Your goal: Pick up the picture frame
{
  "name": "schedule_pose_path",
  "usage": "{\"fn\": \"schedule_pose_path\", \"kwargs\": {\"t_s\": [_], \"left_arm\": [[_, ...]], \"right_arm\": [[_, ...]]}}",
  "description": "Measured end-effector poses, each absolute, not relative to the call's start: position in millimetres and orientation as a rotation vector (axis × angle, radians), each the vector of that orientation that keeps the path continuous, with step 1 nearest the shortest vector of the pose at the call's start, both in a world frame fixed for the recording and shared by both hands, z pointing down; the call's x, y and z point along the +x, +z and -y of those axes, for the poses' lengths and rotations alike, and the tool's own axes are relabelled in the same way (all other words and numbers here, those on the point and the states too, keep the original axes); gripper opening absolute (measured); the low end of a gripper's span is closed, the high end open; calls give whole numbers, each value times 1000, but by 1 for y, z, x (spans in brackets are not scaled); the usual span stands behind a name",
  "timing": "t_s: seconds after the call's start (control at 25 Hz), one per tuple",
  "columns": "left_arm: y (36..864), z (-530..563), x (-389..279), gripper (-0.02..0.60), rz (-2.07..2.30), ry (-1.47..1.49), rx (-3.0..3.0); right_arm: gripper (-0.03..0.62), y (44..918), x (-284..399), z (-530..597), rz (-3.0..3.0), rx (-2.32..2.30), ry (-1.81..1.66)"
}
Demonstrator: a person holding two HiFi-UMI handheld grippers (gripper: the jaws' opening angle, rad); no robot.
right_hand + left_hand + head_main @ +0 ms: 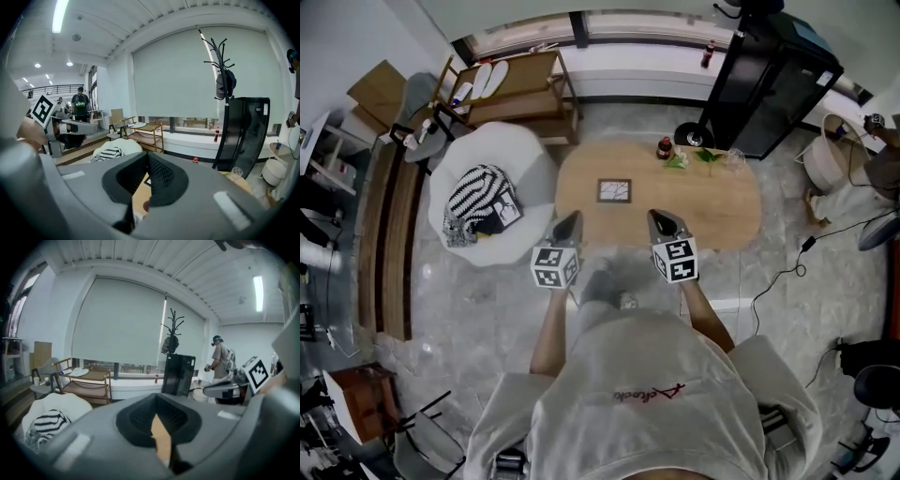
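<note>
The picture frame [614, 190] is seen lying flat on the bench [722, 217], just ahead of and between the left claw [572, 219] and the right claw [655, 217], both held closed and empty, so neither is judged clearly nearer.

Head view overhead, gripper views low, facing forward, all showing black cabinet [769, 80]
</note>
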State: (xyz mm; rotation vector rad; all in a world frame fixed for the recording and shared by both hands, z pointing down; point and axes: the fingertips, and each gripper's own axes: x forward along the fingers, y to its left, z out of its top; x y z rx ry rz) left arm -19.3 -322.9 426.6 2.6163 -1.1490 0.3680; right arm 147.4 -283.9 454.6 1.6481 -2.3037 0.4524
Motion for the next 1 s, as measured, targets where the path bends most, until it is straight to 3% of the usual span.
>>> {"fn": "schedule_pose_path", "kwargs": {"t_s": [1.0], "left_arm": [[494,473,-18,0,1062,459,2560]], "right_arm": [[6,519,145,428,2229,1612,574]]}}
